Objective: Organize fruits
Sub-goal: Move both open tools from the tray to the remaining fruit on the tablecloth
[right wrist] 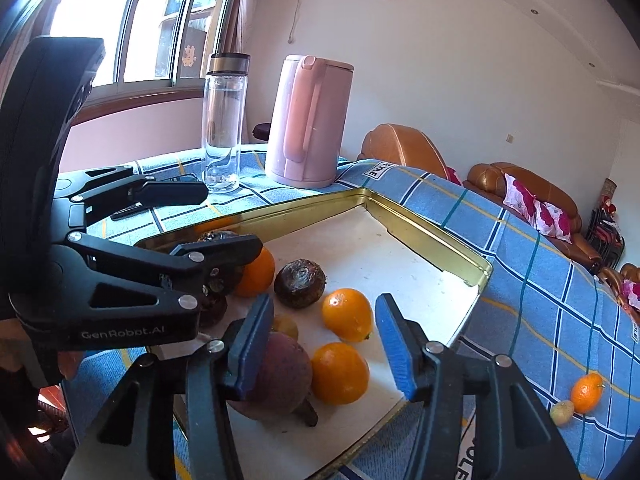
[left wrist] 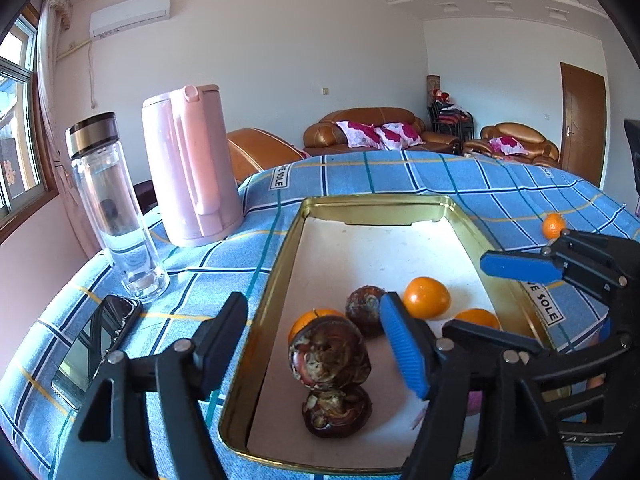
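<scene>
Bottle: stands far left, beside the pink kettle.
Left gripper: jaws parted, empty, over dark fruits in the tray.
Right gripper: jaws apart, gripping nothing, above two oranges.
Stray orange: on the cloth, right of tray.

Your left gripper hangs with jaws apart over the gold tin tray, nothing pressed between its pads. Below lie three dark brown fruits and three oranges. Another orange sits on the checked tablecloth.
</scene>
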Demonstrator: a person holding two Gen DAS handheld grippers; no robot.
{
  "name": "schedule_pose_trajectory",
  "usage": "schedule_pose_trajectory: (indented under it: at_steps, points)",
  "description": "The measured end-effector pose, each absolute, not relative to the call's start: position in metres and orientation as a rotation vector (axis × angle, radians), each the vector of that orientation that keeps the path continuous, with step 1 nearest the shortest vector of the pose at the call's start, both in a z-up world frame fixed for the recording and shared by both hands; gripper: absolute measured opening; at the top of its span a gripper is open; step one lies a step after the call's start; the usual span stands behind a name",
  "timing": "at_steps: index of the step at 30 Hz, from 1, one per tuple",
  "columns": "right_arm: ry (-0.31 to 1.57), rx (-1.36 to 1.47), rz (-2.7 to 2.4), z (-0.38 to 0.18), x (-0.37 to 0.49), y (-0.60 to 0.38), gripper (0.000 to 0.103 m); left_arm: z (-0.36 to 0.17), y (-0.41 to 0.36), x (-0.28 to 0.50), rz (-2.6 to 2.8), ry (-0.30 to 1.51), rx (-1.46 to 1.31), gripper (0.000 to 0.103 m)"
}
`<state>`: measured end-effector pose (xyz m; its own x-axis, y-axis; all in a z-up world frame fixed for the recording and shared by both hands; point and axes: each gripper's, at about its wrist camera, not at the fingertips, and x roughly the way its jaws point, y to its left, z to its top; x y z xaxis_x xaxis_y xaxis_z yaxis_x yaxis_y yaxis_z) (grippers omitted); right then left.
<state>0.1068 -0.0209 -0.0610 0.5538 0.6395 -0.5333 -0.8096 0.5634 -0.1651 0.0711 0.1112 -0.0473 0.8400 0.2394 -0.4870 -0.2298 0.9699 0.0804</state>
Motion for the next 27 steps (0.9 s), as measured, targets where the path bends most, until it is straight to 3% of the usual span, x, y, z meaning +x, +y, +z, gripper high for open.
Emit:
schedule_pose_trajectory:
  at_steps: [6,10,20,27]
  points:
    - [0.419,-0.425,0.796,-0.043,0.116,-0.062,0.056,-0.022,0.084,0.069,0.196,0.443,0.013,0.080]
    - [0.414,-0.378,0.673,-0.024,0.136,-0.110,0.062,-0.001,0.048,0.076,0.132,0.398,0.029,0.094]
    - [0.505,-0.189,0.336,-0.015,0.200,-0.235,0.066,-0.006,-0.070,0.158,-0.064,0.511,0.118,0.094]
    - [0.568,-0.120,0.260,-0.018,0.235,-0.271,0.066,-0.044,-0.125,0.229,-0.107,0.664,0.159,0.081]
